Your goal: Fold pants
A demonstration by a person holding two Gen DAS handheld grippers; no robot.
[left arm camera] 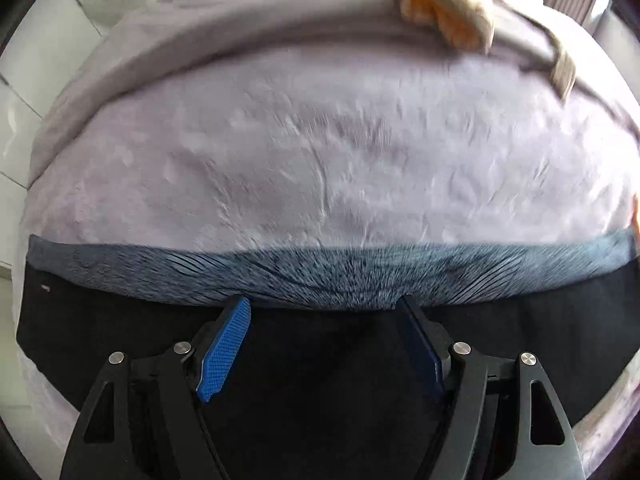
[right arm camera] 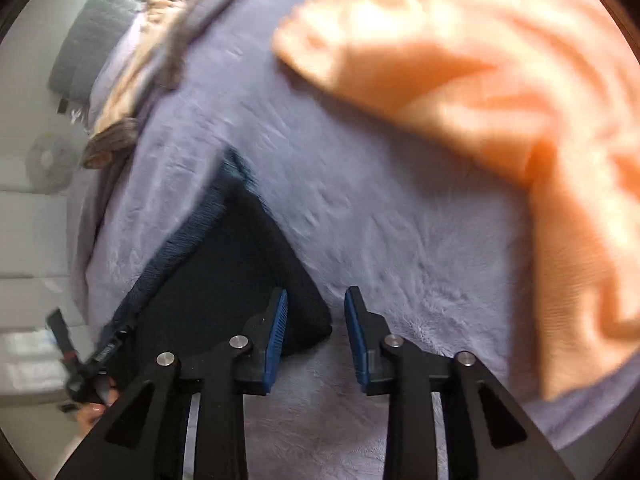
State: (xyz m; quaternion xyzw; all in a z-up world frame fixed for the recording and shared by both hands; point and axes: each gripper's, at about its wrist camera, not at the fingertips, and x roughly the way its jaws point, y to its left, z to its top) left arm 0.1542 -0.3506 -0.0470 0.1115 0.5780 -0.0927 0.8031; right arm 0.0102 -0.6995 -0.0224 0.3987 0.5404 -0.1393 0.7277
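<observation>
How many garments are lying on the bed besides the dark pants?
2 at least: an orange garment spread right of the pants, and a beige bundle at the bed's far edge. More may be out of view.

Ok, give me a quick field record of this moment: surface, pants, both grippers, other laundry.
surface: lavender plush blanket
pants: black pants lying flat, ribbed grey-blue waistband along the far edge
left gripper: open, over the pants by the waistband, holding nothing
right gripper: open, at the pants' corner, holding nothing
other laundry: orange garment crumpled on the blanket, apart from the pants
image quality: motion blur
</observation>
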